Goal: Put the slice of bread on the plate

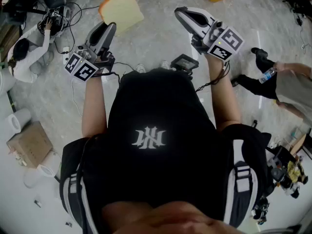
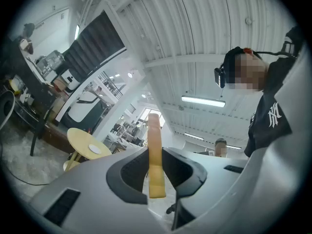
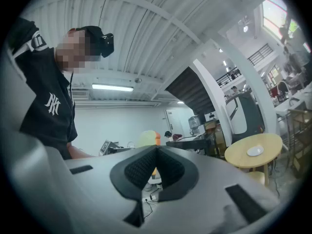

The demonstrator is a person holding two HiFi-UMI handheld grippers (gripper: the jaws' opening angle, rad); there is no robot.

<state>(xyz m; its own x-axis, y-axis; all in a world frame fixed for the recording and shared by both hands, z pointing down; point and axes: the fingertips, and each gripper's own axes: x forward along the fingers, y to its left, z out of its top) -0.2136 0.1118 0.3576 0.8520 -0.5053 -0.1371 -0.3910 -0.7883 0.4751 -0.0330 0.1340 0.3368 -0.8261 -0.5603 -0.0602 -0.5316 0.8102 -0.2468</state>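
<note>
Currently, your left gripper (image 1: 110, 29) is closed on the slice of bread (image 1: 121, 9). In the left gripper view, the slice (image 2: 154, 130) stands edge-on between the 2 jaws, with both pads pressed against its flat faces and its upper part rising clear above the jaw tips. In the head view, the slice projects forward of the gripper, held in the air over the pale floor (image 1: 161, 38).

Your right gripper (image 1: 181, 12) is raised beside the left one. In the right gripper view, its 2 jaws meet at the tips with nothing between them.

The white plate (image 2: 92, 149) lies on a round yellow counter (image 2: 78, 139), well apart from the slice. The right gripper view shows the same plate (image 3: 255, 151) on that counter (image 3: 241, 159), off to the right.
</note>
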